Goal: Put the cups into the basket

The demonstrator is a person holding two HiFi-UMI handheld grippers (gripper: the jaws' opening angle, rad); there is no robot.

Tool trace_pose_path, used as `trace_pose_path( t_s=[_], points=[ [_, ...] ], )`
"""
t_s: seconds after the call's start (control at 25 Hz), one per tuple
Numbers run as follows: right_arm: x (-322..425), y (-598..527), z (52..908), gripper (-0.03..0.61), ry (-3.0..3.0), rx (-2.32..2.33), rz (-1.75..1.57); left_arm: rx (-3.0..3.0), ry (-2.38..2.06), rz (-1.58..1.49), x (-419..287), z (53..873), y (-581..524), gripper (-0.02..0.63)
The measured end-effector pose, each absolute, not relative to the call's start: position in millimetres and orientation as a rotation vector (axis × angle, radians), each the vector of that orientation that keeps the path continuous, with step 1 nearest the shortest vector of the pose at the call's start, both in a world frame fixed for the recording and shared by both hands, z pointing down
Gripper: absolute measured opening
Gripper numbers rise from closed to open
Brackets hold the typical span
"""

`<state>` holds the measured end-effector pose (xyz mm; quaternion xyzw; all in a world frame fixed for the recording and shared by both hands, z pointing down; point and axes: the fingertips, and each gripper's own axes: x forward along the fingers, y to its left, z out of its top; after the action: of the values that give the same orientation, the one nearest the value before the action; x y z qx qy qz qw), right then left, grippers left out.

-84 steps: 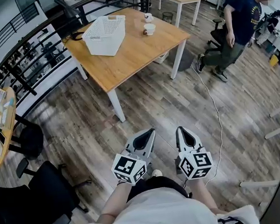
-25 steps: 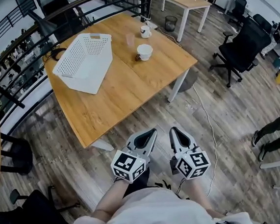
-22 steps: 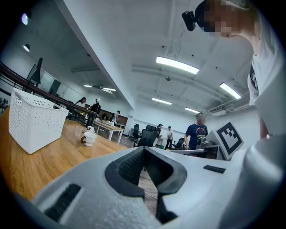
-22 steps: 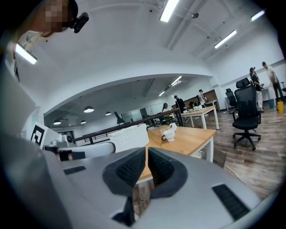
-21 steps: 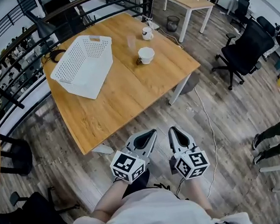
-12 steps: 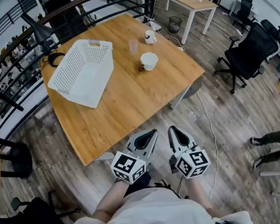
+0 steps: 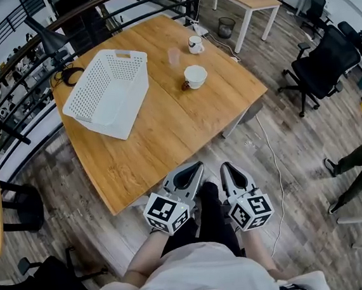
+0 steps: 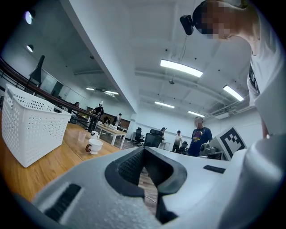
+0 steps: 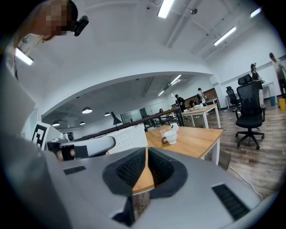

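The white perforated basket [image 7: 106,94] stands on the left part of the wooden table [image 7: 160,130]. To its right are a clear cup [image 7: 174,57], a white mug [image 7: 195,44] and a wide white cup [image 7: 195,76] with a small brown thing beside it. My left gripper [image 7: 196,165] and right gripper [image 7: 224,166] hang side by side just short of the table's near corner, both shut and empty. The left gripper view shows the basket [image 8: 27,125] and the wide cup [image 8: 95,145] beyond the shut left gripper [image 8: 144,149]. The right gripper [image 9: 146,151] points at the wide cup [image 9: 170,134].
A black railing [image 7: 17,93] runs behind the table's left side. Black office chairs [image 7: 320,64] stand to the right, and one [image 7: 35,289] sits at the lower left. A cable [image 7: 275,164] trails over the wooden floor. A person's legs [image 7: 355,162] show at the right edge.
The table has come closer and now lies just beyond the gripper tips. Both grippers keep their place before my body and stay shut. The person at the right has shifted.
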<state>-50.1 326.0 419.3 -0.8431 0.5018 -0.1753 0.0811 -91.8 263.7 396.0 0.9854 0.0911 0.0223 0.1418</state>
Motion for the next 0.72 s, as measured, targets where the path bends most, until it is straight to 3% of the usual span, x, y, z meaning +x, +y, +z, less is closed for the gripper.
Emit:
trace_pose_path(
  t_s=[0.4, 0.72],
  points=[
    [-23.5, 309.3, 417.8, 0.014, 1.512, -2.529, -0.523, 2.828, 0.236, 0.068, -65.1, 402.7, 243.8, 0.009],
    [39.8, 284.2, 424.5, 0.014, 1.529, -2.526, -0.551, 2.832, 0.209, 0.086, -4.5, 408.4, 222.1, 0.009]
  ],
)
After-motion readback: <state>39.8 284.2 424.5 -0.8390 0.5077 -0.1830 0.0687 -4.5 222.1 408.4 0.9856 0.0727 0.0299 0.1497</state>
